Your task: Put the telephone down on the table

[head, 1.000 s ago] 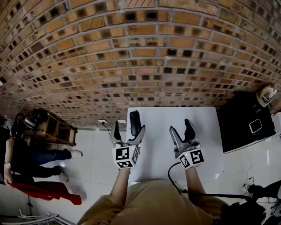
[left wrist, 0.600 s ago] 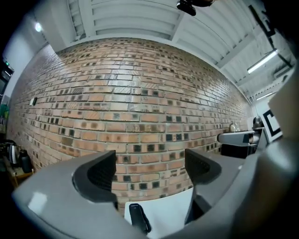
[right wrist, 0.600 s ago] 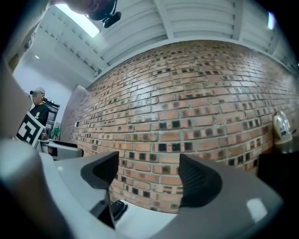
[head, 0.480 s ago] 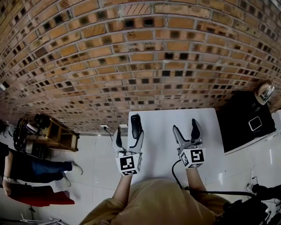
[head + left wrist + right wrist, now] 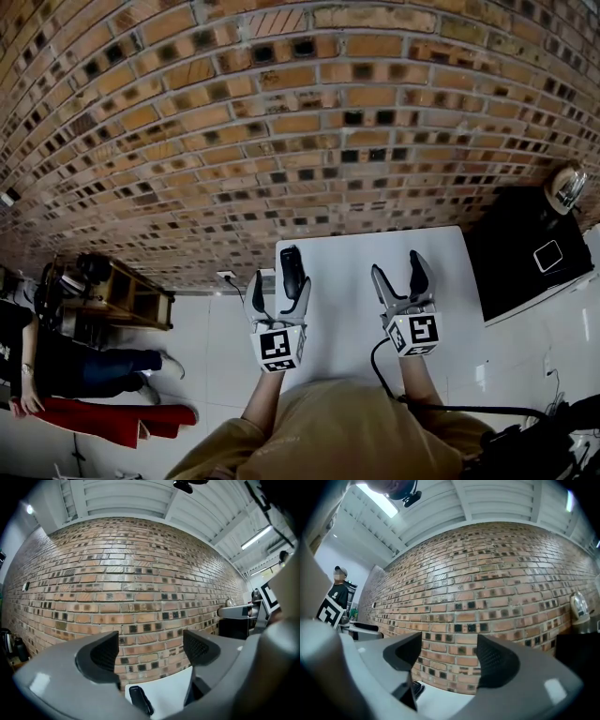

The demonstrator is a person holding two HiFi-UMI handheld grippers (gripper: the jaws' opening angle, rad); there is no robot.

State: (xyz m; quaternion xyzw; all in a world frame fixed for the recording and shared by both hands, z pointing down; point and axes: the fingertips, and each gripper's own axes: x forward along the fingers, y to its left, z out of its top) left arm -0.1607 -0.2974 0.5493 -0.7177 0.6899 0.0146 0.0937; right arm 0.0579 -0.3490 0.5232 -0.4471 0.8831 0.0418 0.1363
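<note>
The left hand-held gripper point(image 5: 277, 289) hovered above the white bench point(image 5: 347, 281), jaws half apart and closing on nothing. The right hand-held gripper point(image 5: 398, 272), at its 3 o'clock, was closing too, empty. The black telephone point(image 5: 292, 267) lay on the bench at the left gripper's 12 o'clock.

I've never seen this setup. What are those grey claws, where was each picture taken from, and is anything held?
No robot: a person holds the left hand-held gripper and the right hand-held gripper. One picture comes from a camera on the person's head, looking down; the other two ride on the grippers, looking along their jaws. A black telephone lies on the white table by a brick wall. Both pairs of jaws are closing with nothing between them: nothing is held.
</note>
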